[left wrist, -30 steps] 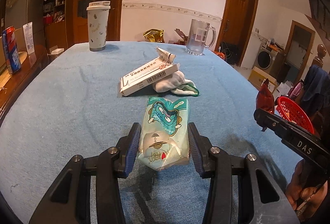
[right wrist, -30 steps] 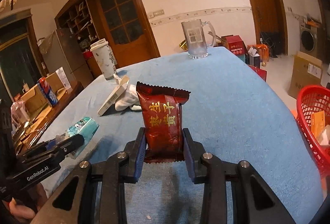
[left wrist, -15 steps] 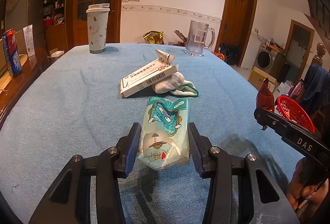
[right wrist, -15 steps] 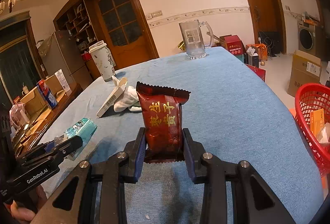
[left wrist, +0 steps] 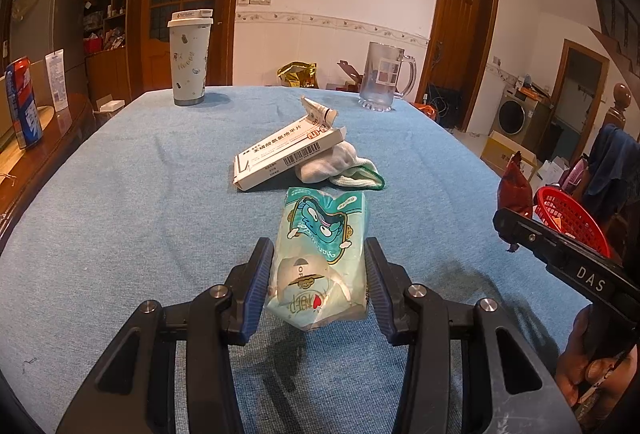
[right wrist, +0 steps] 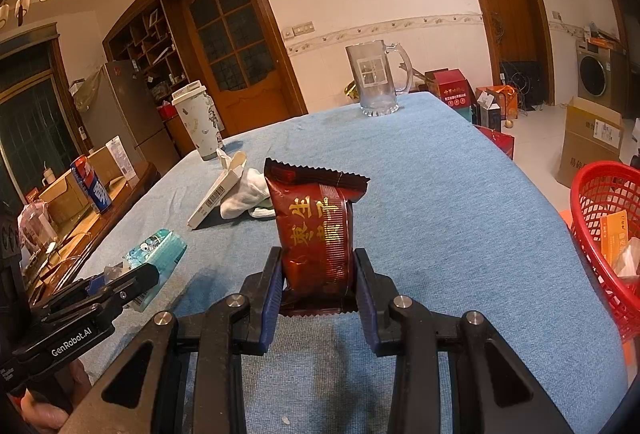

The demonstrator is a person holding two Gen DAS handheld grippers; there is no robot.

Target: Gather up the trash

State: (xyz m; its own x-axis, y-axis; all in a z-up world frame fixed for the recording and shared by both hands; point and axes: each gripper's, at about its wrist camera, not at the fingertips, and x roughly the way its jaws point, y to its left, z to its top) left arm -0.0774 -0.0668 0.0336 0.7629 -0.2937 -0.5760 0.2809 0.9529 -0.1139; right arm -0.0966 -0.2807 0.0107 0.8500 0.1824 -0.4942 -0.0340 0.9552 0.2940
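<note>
Two hand-held grippers hover low over a blue-clothed table (left wrist: 120,202), each already loaded with a piece of trash. The left gripper (left wrist: 318,276) is clamped on a pale green wet-wipes packet (left wrist: 320,254), whose far end points toward the table's middle; the near end sits between the blue-padded fingers (left wrist: 258,286). The right gripper (right wrist: 318,282) pinches the lower part of a dark red snack wrapper (right wrist: 316,230), which stands upright above its fingers (right wrist: 272,294).

The cloth between the grippers and the far edge is mostly open. A white medicine box (left wrist: 288,156) leans on a crumpled white sock (left wrist: 340,166) just beyond the wipes packet, with a squeezed tube (left wrist: 318,112) behind it. A lidded tumbler (left wrist: 189,58) and a glass beer mug (left wrist: 384,76) stand well apart near the far edge.

Off the table's right-hand edge, below tabletop level, a red mesh basket (right wrist: 596,210) holds an orange carton (right wrist: 618,238). It lies to the right of the red wrapper, with bare cloth between them. A wooden sideboard (right wrist: 80,222) carrying a blue can (right wrist: 92,190) runs along the left edge.
</note>
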